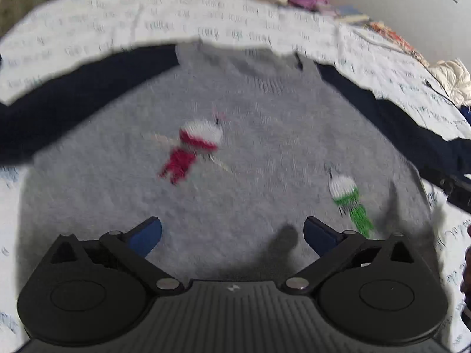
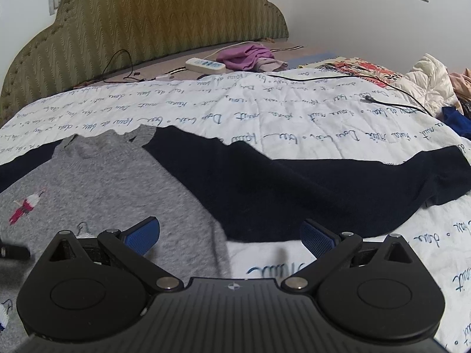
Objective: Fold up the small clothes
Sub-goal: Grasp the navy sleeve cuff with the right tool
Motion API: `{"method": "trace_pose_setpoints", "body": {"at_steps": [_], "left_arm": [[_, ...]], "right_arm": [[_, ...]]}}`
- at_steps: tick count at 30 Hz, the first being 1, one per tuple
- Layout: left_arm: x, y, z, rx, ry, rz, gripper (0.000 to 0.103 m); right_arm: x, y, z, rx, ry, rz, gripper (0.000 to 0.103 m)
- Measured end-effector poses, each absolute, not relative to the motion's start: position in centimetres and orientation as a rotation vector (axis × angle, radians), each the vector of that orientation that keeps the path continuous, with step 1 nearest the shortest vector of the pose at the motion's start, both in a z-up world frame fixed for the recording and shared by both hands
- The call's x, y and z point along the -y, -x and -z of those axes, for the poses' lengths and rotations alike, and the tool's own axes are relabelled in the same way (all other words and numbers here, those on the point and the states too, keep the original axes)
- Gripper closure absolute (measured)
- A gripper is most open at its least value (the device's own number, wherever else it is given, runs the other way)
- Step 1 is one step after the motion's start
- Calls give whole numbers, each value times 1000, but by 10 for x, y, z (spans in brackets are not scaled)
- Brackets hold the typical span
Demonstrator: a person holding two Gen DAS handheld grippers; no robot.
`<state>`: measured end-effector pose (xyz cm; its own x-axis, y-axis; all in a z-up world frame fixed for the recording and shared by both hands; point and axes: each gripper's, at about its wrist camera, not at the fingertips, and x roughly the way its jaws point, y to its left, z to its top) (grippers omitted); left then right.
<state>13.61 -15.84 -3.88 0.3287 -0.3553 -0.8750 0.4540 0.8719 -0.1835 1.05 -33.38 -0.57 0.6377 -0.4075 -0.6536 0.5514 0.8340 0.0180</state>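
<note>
grey knit with two navy sleeves makes up the one sweater seen in the left wrist view, spread flat on a white quilt printed with script. two small knitted figures are counted on its front, one red and one green. the left gripper is held over the lower front of the sweater; its jaws are spread wide apart, with only grey knit seen beyond the gap and nothing clamped. the picture is blurred, so contact with the cloth cannot be told.

in the right wrist view the same sweater is seen from its side, one navy sleeve stretched out across the quilt. the right gripper has its jaws wide apart; the grey side edge of the body lies beyond the left jaw, bare quilt beyond the right, and the sleeve lies just ahead. one power strip and one purple garment lie by the green headboard.
</note>
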Motion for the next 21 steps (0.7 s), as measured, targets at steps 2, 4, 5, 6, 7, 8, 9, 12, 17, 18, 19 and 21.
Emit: {"method": "trace_pose_setpoints", "body": {"at_steps": [2,4,5,6,7,8,9,12,17,18,19,21], "left_arm": [[160,-132,38,-1093,-126,507,0],[162,-130,40,-1086,-122,481,0],[162,-130,42,-1087,-118,466,0],[164,-129,43,-1078,-122,455,0],[166,-126,44,-1064,-133,447,0],[168,-123,45,-1049,-147,440,0],[170,-120,47,-1027,-166,435,0],[176,-109,50,-967,-230,435,0],[178,-109,46,-966,-216,436,0],[179,-111,45,-972,-209,434,0],[180,-114,45,-974,-201,434,0],[181,-115,43,-970,-185,443,0]], "right_arm": [[345,-3,3,-652,-221,555,0],[363,11,0,-606,-198,576,0],[377,19,-1,-591,-189,612,0],[395,29,-2,-584,-192,663,0],[415,39,-4,-573,-209,717,0],[438,52,-4,-554,-239,759,0],[463,66,-5,-528,-287,789,0],[540,123,1,-396,-541,830,0],[621,192,23,-244,-814,928,17],[628,197,27,-231,-826,940,19],[633,199,31,-222,-839,937,22],[643,200,40,-212,-881,904,28]]}}
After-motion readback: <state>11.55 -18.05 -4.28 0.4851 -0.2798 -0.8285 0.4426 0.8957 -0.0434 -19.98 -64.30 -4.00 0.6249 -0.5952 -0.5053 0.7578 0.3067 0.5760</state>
